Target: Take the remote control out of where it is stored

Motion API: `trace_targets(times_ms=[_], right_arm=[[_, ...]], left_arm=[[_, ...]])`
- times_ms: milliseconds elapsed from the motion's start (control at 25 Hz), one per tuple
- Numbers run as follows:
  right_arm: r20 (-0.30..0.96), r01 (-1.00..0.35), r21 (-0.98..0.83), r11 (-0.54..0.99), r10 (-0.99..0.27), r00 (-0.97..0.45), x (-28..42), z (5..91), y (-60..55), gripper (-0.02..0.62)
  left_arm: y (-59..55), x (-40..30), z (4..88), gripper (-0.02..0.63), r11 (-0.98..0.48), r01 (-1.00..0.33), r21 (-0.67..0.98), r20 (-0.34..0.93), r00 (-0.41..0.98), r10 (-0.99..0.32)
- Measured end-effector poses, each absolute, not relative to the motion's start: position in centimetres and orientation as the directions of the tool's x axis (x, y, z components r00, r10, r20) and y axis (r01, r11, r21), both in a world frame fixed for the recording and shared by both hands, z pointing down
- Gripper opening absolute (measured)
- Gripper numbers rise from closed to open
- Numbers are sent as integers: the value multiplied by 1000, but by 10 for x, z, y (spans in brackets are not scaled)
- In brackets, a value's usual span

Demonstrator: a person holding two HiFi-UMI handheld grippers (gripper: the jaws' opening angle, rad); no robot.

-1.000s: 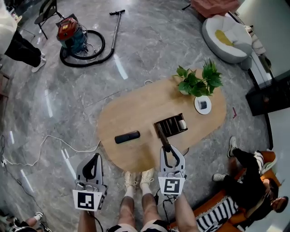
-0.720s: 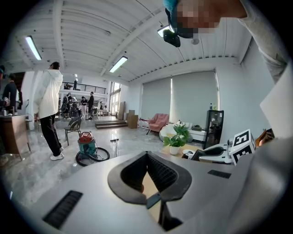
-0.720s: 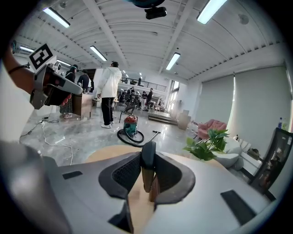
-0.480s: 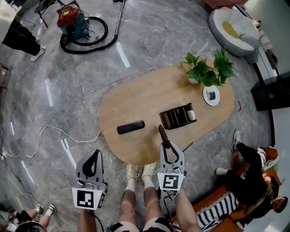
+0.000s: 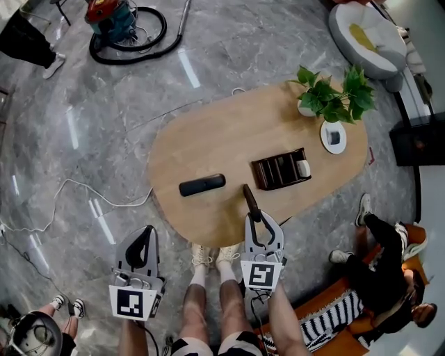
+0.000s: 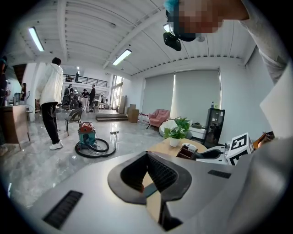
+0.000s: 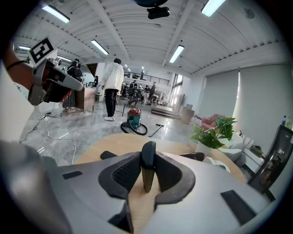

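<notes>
Top left on the floor: red vacuum [image 5: 111,14]. Lower left, off the table [image 5: 208,132] edge: left gripper [image 5: 147,231], jaws together on nothing, with a black-and-white marker cube [image 5: 132,304] at its back. Flat on the table's left part: 2nd remote [image 5: 201,185]. Right of that: right gripper [image 5: 256,218], clamped on 1 dark remote [image 5: 248,200], tilted over the table's near edge, apart from the box [image 5: 278,170]. Further right: plant [image 5: 334,97].
</notes>
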State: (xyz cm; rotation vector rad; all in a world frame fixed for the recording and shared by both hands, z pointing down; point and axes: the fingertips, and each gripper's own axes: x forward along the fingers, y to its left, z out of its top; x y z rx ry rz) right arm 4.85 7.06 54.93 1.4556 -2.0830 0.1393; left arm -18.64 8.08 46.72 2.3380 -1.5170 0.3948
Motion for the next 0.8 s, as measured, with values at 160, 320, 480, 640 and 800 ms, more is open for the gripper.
trace_targets(times_ms=[160,320,480,640,800], right_arm=[[524,-880,242,409,-818,-236,43,555,73,101],[525,-871,250,424,-815,-246,36,557,73,101],[529,-860,259,439,-810,-254,30,559,74,101],[529,-846,275,457,-807,-264,20,562,74,101],[530,-823,297,484,-801,-279,8,566,77,101]], left_arm=[[83,-188,475,5,-378,-916,131,406,397,-823],[86,-188,480,5,-380,-914,144,414,405,-815],[87,-187,483,5,-382,-911,153,419,410,-810],[87,-189,483,5,-384,-909,161,406,416,-814],[90,-196,487,5,-370,-916,157,418,401,-815]])
